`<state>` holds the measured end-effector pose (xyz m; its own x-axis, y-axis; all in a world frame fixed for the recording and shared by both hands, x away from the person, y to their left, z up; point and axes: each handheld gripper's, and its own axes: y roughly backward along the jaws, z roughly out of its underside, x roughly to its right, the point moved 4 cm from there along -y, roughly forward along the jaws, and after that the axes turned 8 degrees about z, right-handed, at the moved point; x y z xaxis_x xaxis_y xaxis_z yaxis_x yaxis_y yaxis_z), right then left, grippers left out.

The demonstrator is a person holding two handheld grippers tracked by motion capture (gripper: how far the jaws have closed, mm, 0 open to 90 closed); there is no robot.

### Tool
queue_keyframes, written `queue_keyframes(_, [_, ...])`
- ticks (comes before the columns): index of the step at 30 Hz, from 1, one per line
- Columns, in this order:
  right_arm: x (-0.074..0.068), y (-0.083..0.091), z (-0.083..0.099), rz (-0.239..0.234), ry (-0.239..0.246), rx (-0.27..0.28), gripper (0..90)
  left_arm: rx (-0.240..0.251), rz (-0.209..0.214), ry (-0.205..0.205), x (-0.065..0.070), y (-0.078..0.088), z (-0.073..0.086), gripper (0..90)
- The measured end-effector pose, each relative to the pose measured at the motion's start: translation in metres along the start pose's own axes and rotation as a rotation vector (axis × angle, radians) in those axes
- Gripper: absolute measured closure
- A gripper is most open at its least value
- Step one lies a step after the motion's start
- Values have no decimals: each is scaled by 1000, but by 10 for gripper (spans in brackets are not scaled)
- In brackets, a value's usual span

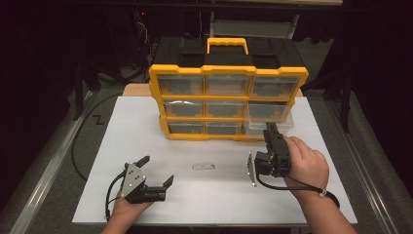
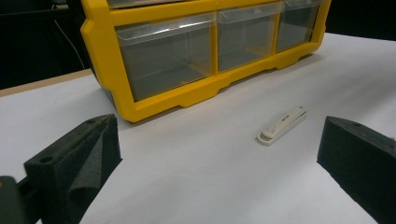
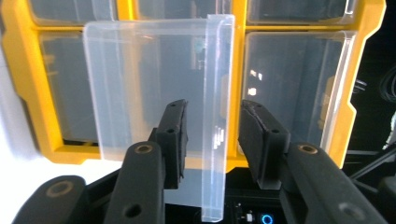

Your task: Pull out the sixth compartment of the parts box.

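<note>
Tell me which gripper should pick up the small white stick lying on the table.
Left. The left gripper is open, and the white stick lies just ahead, between its jaws' line. The right gripper is at the pulled-out clear drawer, whose front lip stands between its pads.

From your left gripper (image 1: pixel 157 171), the white table (image 1: pixel 146 126) lies bare toward 12 o'clock until the yellow organizer (image 1: pixel 228 100) walls it off. Only a small white stick (image 1: pixel 203 166) lies at 3 o'clock. At 1 o'clock, a pulled-out clear drawer (image 1: pixel 270 122) juts forward, its lip between your right gripper's (image 3: pixel 212 140) parted jaws.
</note>
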<state>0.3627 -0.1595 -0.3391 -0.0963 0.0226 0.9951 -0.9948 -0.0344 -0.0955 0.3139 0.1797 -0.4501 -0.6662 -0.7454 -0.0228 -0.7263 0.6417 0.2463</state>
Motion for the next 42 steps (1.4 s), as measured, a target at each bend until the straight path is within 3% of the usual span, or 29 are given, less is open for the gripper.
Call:
queue_keyframes(7, [-4, 6, -1, -36, -26, -2, 546, 1, 1, 1, 0, 0, 0, 3])
queue_keyframes(9, [-2, 6, -2, -31, -7, 16, 536, -2, 2, -2, 0, 0, 0, 3])
queue_keyframes(10, [-6, 9, -3, -40, -33, 13, 518, -2, 3, -2, 0, -1, 0, 3])
queue_keyframes(17, [-13, 12, -9, -57, -29, 34, 497, 1, 1, -1, 0, -1, 0, 3])
queue_keyframes(26, [-36, 16, -14, -84, -34, 55, 477, -3, 6, -8, 1, -1, 0, 3])
queue_keyframes(27, [-41, 18, -15, -99, -63, 37, 475, -3, 6, -8, 1, -1, 0, 3])
queue_keyframes(30, [-45, 18, -17, -103, -36, 54, 471, -3, 7, -7, 1, -1, 0, 3])
queue_keyframes(42, [-82, 26, -24, -164, -47, 63, 449, -1, 8, -11, 2, -2, 0, 3])
